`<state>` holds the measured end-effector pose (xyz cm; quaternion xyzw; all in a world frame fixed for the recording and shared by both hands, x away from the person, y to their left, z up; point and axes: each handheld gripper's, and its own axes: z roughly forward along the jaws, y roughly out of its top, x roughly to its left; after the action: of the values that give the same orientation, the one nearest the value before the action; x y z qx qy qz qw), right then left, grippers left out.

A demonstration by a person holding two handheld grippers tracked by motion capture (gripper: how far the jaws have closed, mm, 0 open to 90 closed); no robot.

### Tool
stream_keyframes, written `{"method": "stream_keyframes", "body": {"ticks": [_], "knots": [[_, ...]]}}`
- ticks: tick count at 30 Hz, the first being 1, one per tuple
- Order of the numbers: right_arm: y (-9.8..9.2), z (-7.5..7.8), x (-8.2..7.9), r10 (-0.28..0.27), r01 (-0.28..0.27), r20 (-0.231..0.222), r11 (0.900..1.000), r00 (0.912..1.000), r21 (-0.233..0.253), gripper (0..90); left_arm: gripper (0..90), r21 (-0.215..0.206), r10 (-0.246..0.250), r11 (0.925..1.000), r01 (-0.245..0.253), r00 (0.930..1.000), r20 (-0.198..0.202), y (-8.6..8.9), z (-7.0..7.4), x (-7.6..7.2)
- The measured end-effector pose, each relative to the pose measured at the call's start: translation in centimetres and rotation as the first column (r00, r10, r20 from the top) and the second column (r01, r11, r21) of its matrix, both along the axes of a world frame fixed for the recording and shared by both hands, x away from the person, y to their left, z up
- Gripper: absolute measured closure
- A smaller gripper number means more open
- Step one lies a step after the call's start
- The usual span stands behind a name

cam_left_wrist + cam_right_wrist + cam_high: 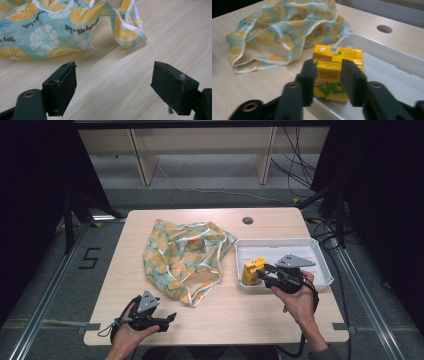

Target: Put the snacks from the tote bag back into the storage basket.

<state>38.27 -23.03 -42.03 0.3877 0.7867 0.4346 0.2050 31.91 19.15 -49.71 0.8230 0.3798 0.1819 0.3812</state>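
Left claw (170, 318) sits near the bench's (260, 320) front-left corner, my left hand (131, 330) around it. Left gripper view: jaws spread wide, bare wood between them, nothing held. Just ahead of it lies the near edge of the fabric bag (50, 32), teal with orange and lemon slices, white trim, script text partly legible ("a bathe"). That print detail is unreadable from the high view.

High view: bag (185, 260) lies crumpled across the bench's middle, mouth toward the front edge, right side just beside the white tray (320, 257). Tray sits along the bench's right side. Round cable hole (247, 220) near the back edge.

Right claw (260, 274) reaches over the tray's front-left corner, my right hand (295, 295) behind it. Yellow drink carton (252, 271) stands upright in that corner of the tray. Right gripper view: carton (338, 65) is right ahead of the jaws, green lettering on the front, foil straw hole on top. Jaws are partly apart with the carton showing in the gap; pads (350, 80) look short of its sides, so open, no grip. Contact can't be confirmed from the high view. Tray wall (387, 53) and bag (279, 32) show behind the carton, slightly blurred.
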Motion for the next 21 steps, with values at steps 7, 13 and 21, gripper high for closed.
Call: {"method": "stream_keyframes", "body": {"ticks": [7,13,21], "knots": [[0.2,-0.8,-0.6,0.075,-0.074,0.007,0.995,0.9972,-0.067,86.2,19.5,-0.013,0.008,0.9999,-0.008,1.0,-0.006,0.0,0.0,0.0],[0.7,-1.1,-0.7,0.089,-0.088,0.015,0.992,0.9959,-0.093,89.7,19.5,0.013,-0.016,0.9998,0.017,0.9999,-0.005,0.1,0.1,0.0],[1.2,-1.8,-0.4,0.108,-0.105,0.02,0.986,0.9939,-0.129,90.0,19.4,0.0,-0.01,0.9999,0.01,0.9999,-0.001,-0.1,0.0,0.0]]}}
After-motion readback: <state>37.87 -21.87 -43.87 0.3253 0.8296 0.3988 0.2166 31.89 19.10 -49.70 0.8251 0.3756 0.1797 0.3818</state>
